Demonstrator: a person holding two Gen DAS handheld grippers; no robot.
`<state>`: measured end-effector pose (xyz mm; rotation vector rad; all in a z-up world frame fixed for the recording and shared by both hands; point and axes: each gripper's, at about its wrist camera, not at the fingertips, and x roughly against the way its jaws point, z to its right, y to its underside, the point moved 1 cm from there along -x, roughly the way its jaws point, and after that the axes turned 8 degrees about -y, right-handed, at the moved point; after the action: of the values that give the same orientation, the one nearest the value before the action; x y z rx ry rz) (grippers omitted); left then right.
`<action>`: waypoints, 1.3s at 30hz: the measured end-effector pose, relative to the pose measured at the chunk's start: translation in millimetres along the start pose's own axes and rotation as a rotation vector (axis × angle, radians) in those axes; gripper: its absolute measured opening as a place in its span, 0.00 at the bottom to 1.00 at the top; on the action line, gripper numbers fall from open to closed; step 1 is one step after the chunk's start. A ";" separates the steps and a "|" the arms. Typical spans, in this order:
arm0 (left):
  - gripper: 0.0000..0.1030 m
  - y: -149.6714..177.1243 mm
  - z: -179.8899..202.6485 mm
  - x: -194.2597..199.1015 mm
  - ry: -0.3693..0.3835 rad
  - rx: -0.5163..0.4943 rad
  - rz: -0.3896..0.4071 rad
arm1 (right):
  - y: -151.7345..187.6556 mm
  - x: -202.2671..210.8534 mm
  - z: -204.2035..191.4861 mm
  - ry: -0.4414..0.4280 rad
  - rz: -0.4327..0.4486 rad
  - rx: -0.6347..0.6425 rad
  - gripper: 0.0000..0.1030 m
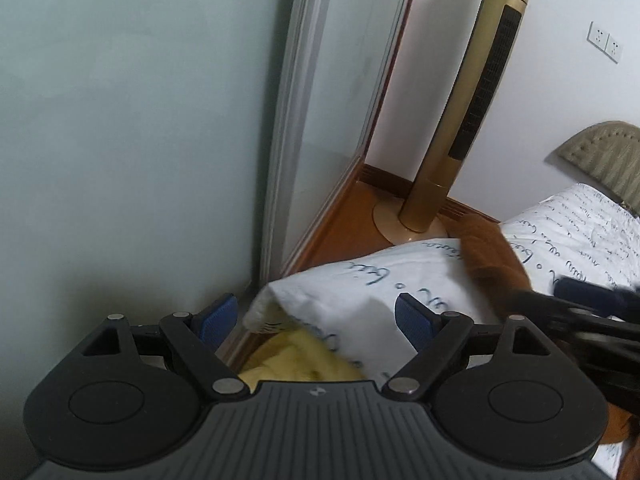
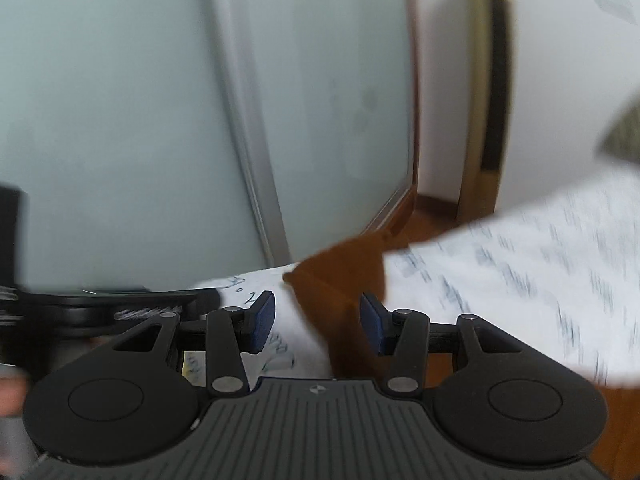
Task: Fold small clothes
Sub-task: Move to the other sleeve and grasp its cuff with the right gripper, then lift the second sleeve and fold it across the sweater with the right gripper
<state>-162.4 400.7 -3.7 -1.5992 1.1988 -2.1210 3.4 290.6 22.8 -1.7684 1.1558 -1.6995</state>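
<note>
A brown garment [image 1: 492, 256] lies on a white quilt with script print [image 1: 372, 284], reaching toward the bed's corner. A yellow cloth [image 1: 304, 356] shows under the quilt's lifted edge. My left gripper [image 1: 314, 320] stands wide open above that corner, with nothing between its pads. My right gripper [image 2: 318, 324] is half open over the brown garment [image 2: 340, 280], which shows between the blue pads [image 2: 262, 322] without being pinched. The right wrist view is blurred by motion. In the left wrist view the right gripper [image 1: 592, 308] is a dark blur at the right edge.
A gold tower fan [image 1: 472, 120] stands on the wooden floor [image 1: 348, 216] in the corner beside a frosted sliding door [image 1: 332, 120]. A padded headboard [image 1: 608, 152] and wall sockets [image 1: 604, 42] are at the right. A hand [image 2: 8, 392] shows at the left edge.
</note>
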 end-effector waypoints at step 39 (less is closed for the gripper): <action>0.91 48.6 148.0 5.0 0.375 -0.015 -0.026 | -67.2 -21.7 113.8 0.105 -0.271 -0.168 0.31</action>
<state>-47.6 297.3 -24.4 -1.2603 1.3044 -2.5112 132.7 318.5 44.2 -2.0373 1.1762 -1.9180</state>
